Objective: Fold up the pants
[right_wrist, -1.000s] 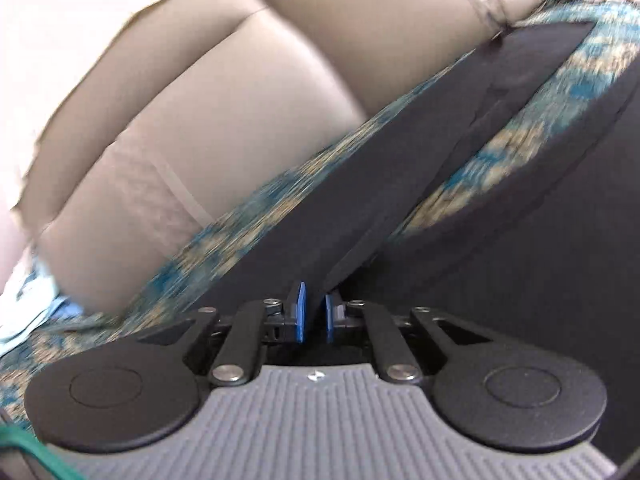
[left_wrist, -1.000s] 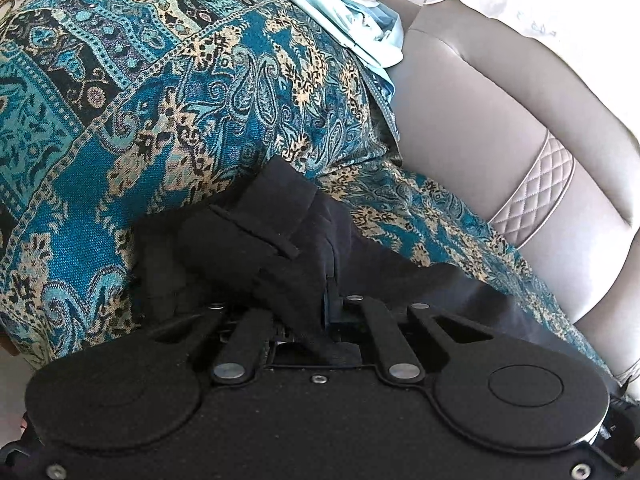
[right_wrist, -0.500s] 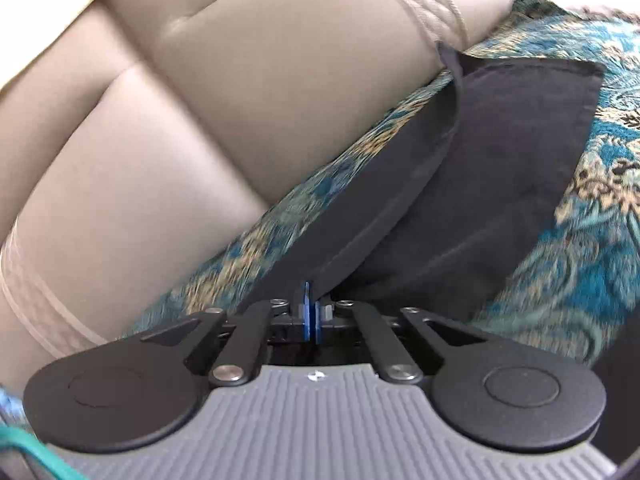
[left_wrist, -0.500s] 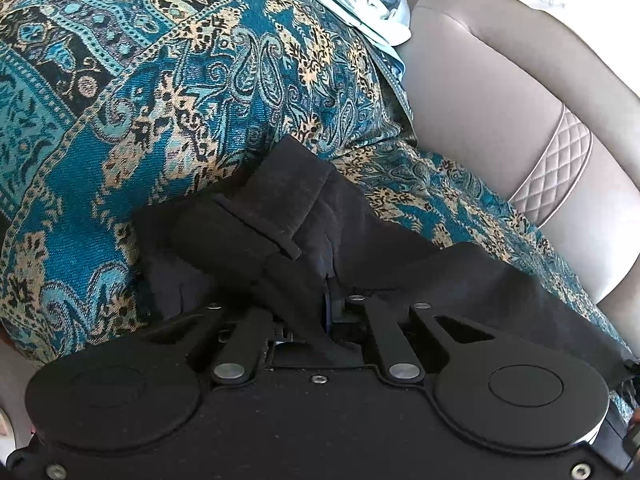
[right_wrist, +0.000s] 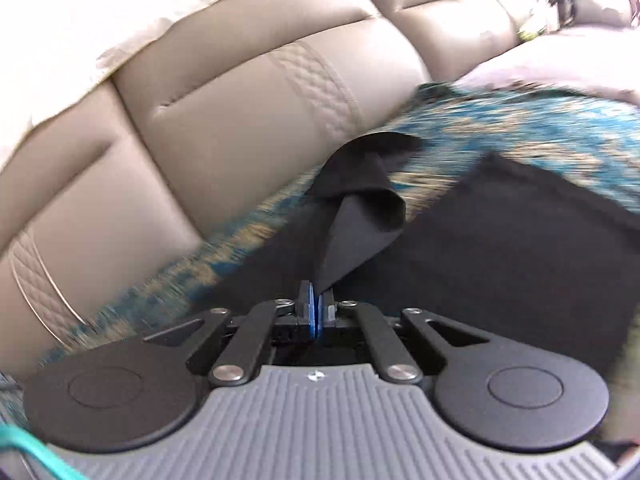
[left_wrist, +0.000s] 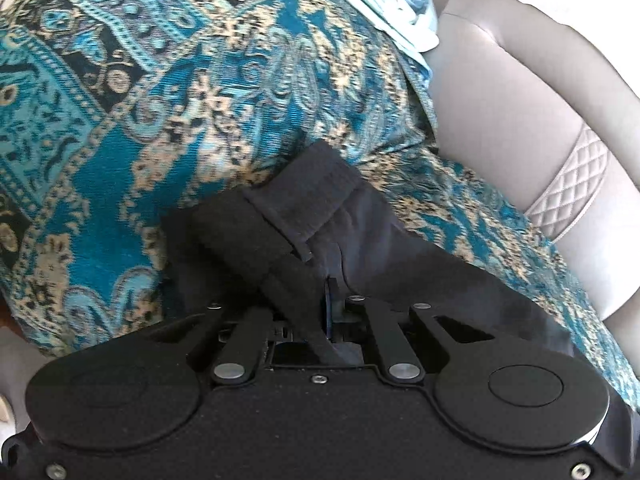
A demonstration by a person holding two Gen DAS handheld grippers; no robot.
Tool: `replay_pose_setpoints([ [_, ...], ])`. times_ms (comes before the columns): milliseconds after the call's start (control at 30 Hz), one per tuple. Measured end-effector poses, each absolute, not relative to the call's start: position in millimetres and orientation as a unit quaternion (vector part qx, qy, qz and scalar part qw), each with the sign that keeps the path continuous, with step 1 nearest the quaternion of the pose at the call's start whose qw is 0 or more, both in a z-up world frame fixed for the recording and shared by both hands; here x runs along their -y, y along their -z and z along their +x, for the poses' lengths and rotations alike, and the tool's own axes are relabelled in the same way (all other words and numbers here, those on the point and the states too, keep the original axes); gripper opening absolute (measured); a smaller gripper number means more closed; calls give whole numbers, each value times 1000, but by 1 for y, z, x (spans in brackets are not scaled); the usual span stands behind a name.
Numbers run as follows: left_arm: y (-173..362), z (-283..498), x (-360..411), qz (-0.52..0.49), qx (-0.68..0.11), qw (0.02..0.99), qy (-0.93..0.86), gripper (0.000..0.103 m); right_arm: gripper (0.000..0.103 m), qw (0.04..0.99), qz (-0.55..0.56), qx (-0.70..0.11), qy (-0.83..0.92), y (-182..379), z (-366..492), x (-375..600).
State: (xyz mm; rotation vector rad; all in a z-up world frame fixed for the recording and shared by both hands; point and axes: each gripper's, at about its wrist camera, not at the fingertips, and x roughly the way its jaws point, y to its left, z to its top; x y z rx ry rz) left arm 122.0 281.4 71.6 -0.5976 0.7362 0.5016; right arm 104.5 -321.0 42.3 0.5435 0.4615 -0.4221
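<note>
I see the beige padded leather sofa (left_wrist: 500, 120) draped with a teal paisley woven throw (left_wrist: 200, 80). Black fabric pants (right_wrist: 520, 240) lie across the throw beside the backrest. My left gripper (left_wrist: 316, 308) clamps their waistband end; my right gripper (right_wrist: 316, 304) pinches a leg's hem corner, blurred.

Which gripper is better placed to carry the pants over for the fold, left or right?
Probably the right gripper: it pinches a lifted, free end of the black pants. The left gripper clamps the bunched waistband end lying on the patterned cover, serving as an anchor.
</note>
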Motion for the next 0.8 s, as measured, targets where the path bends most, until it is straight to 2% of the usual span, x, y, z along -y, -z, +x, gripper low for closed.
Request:
replay_pose_setpoints([
  [133,-67,123,-288,-273,-362,851,-264,7,4,903,230,-241,272,-31,80,352],
  [233,-64,124,-292,-255,-369,850,-275,7,6,889,260,-236,293,-32,71,390],
  [333,-61,128,-291,-248,-376,848,-278,7,21,896,276,-242,250,-34,76,420],
  [367,-60,130,-290,-244,-379,848,-281,8,49,905,255,-243,240,-36,81,423],
  [467,-57,137,-282,-226,-385,845,-293,10,67,929,159,-257,214,-44,103,411],
  [567,-53,141,-274,-203,-392,845,-303,12,78,947,67,-255,185,-46,134,394],
  [733,-50,143,-269,-197,-393,842,-312,13,84,944,83,-284,143,-29,190,396],
  [800,-50,144,-268,-194,-394,842,-313,13,89,945,67,-292,135,-25,207,388],
])
